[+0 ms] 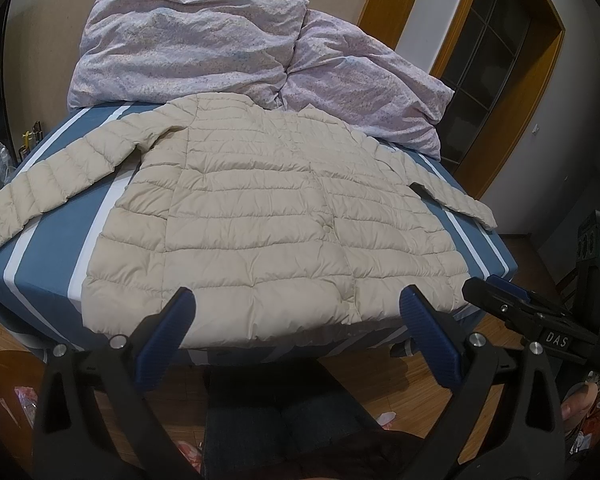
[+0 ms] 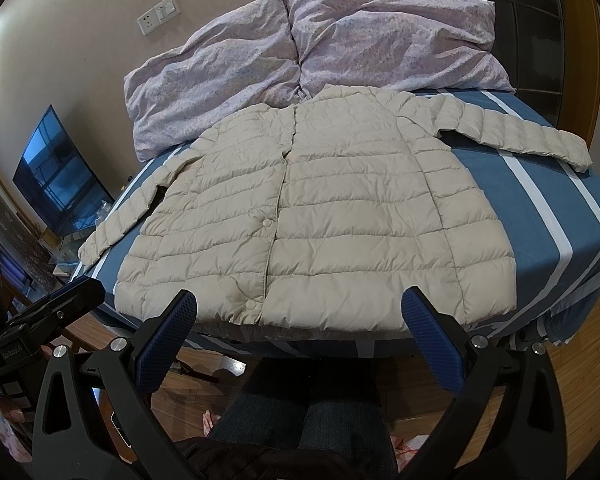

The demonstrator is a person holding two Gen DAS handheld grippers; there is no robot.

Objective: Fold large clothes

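The left gripper is holding its two blue ribbed fingers spread wide apart with nothing between them, hovering just off the near edge of the bed, above the hem of the cream quilted puffer jacket. The right gripper is doing the same: its blue textured fingers are standing released, gripping nothing, poised over the same hem.

The jacket is lying flat and face up on the blue bedsheet with white stripes, its front closed by round snap buttons, collar pointing away toward the far side, both sleeves stretching outward to either side. Its hem is sitting right at the near edge of the mattress.

Beyond the collar, a rumpled pale lilac floral duvet is bunching against the wall. A dark flat screen is leaning at the left in the right wrist view. Below the grippers, the person's legs in dark trousers are showing over a wooden floor.
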